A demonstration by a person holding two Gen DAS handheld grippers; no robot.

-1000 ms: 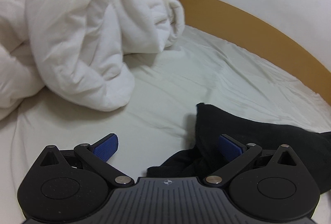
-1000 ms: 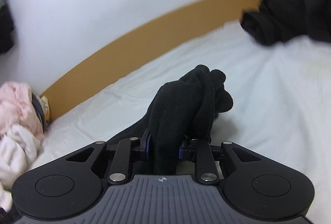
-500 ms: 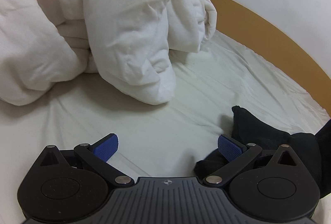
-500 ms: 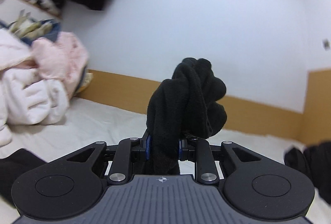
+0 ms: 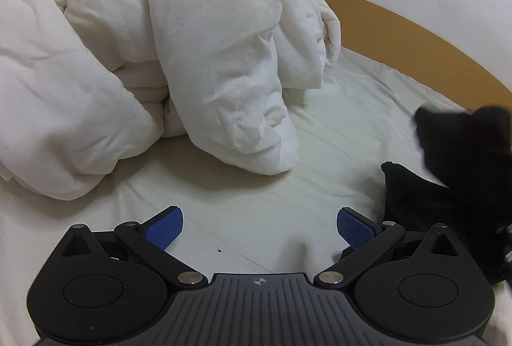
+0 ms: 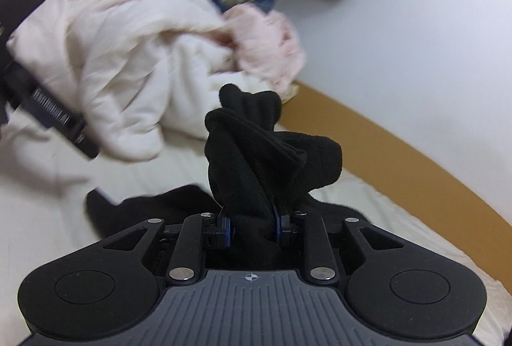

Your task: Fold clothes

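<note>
Right gripper (image 6: 251, 226) pitched up, jaws clamped on bunched black garment (image 6: 268, 154) at frame centre; its lower part trails onto white sheet (image 6: 48, 211). Left gripper (image 5: 259, 226) low over sheet, jaws apart, empty. Garment cut off at right edge of left view; upper left of right view blurred

surface: bed (image 5: 243, 195), wrinkled white sheet | on it: bunched white duvet (image 5: 134, 64) at left-back | black garment (image 5: 416, 199) lying at right | pink cloth (image 6: 272, 39) beside the duvet
</note>
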